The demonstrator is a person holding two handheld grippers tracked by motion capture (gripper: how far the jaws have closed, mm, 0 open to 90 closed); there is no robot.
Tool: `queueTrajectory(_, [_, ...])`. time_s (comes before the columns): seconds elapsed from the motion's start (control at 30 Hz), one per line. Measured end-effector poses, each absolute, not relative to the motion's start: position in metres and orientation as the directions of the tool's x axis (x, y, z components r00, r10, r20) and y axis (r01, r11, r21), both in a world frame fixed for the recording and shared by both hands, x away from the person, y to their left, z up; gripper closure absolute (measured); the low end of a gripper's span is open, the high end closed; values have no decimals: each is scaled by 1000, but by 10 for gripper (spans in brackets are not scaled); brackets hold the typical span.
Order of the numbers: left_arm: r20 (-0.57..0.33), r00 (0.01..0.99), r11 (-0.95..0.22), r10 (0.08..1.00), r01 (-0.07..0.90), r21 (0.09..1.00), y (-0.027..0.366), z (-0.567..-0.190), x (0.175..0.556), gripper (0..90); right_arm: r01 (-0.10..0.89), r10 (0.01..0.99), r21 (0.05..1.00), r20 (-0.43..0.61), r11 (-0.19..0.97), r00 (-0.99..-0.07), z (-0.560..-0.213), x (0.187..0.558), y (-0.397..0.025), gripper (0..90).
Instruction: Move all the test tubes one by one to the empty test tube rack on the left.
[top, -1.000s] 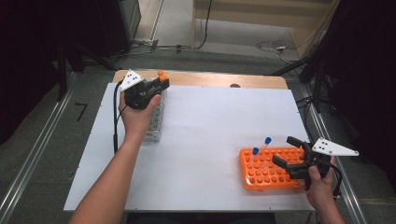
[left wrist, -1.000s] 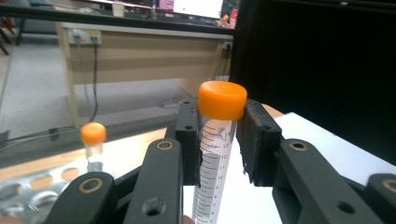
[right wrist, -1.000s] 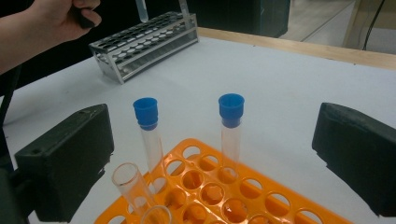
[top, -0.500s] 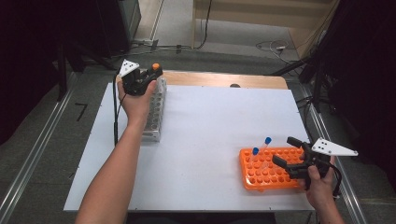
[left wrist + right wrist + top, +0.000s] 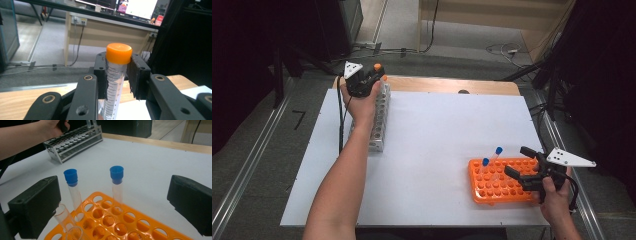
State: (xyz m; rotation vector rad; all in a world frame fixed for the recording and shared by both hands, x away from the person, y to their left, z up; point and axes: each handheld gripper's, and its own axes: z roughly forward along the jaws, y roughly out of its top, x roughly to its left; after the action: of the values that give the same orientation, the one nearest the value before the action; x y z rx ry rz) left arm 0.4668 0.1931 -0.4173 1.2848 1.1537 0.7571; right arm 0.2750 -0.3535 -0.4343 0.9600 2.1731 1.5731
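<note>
- Left tongs (image 5: 376, 71) have risen farther back, above the metal rack's (image 5: 379, 120) far end, clamped on the orange-capped tube (image 5: 115, 75).
- Right tongs (image 5: 521, 161) gape wide over the orange rack (image 5: 492, 192) on the desk (image 5: 437, 135).

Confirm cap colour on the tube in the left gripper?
Orange cap on the clear graduated tube, held between the left gripper fingers; clearest in the left gripper view.

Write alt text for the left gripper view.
The left gripper clamps an upright orange-capped tube with printed graduations between its black jaws, above a wooden table edge. A desk with monitors stands behind.
</note>
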Motion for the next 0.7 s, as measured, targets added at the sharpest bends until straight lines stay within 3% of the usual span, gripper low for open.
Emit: queueTrajectory(0.7, [-130,270,60,954,254,965,183,-428,471,714,345,664,921,144,182,-734,-435,275,-352,0])
